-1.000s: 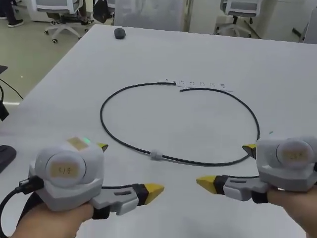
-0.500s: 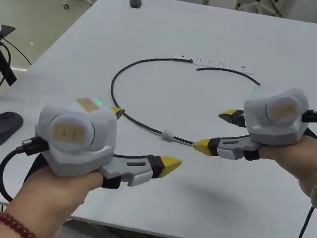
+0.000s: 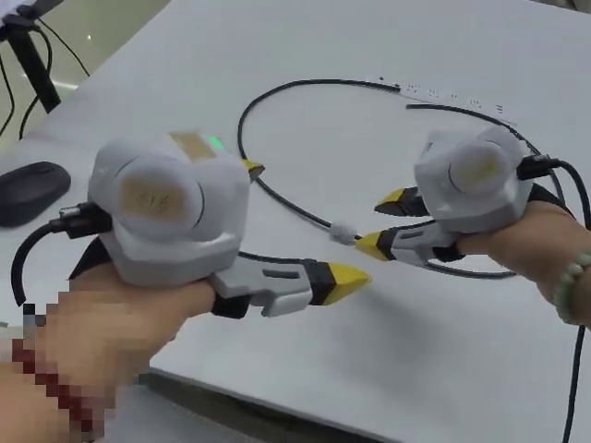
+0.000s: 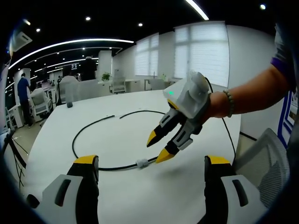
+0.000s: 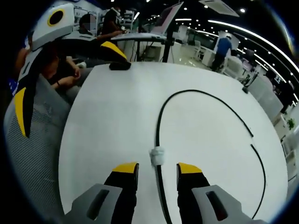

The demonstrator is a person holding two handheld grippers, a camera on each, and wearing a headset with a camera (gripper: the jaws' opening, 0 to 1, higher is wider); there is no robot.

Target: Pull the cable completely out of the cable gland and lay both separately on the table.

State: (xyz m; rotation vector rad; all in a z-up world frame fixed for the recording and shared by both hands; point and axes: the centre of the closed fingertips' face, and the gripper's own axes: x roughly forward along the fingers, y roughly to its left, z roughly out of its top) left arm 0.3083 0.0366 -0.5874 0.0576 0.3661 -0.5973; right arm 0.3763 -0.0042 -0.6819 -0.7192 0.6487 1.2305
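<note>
Left claw: the left claw is released, its jaws spread wide with nothing in them, above the table.
Right claw: the right claw is also released. Its jaws are parted more narrowly, low over the table, and grip nothing.
Cable gland: the pale cable gland lies just ahead of the right claw's tips, in line with their gap. It is farther out in front of the left claw.
Cable: the black cable is still threaded through the gland. One run passes back between the right claw's jaws with a gap on either side. The rest curves away ahead of both claws in a wide ring.
Mouse: a dark mouse lies off the left claw's outer side.
</note>
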